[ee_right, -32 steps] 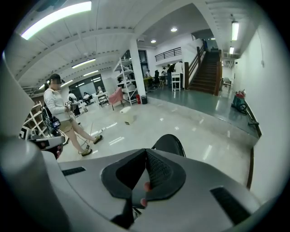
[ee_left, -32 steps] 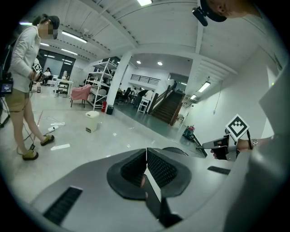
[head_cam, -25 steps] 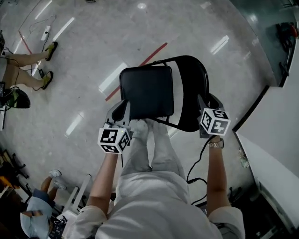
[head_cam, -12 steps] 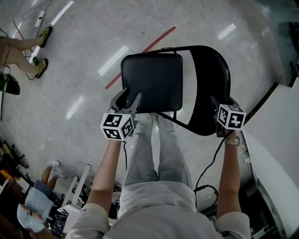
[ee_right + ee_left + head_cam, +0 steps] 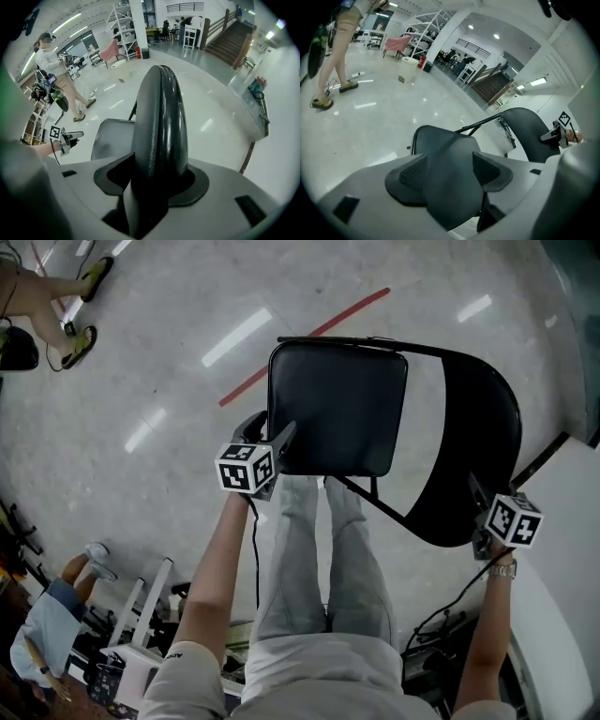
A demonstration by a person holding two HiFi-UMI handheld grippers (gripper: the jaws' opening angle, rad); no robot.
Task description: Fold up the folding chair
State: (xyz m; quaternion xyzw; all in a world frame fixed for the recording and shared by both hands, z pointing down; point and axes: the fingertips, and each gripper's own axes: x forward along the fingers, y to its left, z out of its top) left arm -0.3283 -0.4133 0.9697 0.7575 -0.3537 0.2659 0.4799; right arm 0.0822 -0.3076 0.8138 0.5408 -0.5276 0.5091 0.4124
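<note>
The black folding chair stands open on the floor, its padded seat (image 5: 337, 409) in the middle and its curved backrest (image 5: 478, 446) to the right. My left gripper (image 5: 270, 432) has the seat's near left corner (image 5: 440, 145) between its jaws, which are opening; the pads (image 5: 412, 173) flank the cushion without squeezing it. My right gripper (image 5: 478, 495) points down over the backrest's rim (image 5: 159, 117). That rim fills the gap between its jaws, which are closing.
My own legs (image 5: 319, 549) stand right behind the seat. A red tape line (image 5: 309, 338) crosses the glossy floor beyond the chair. A bystander's feet (image 5: 84, 296) are at top left, a crouching person (image 5: 47, 634) and a white rack (image 5: 141, 615) bottom left, a white ledge (image 5: 562, 549) right.
Both grippers came down. The left one opened and now straddles the seat's corner. The right one slid along the backrest's rim towards the view's lower right.
</note>
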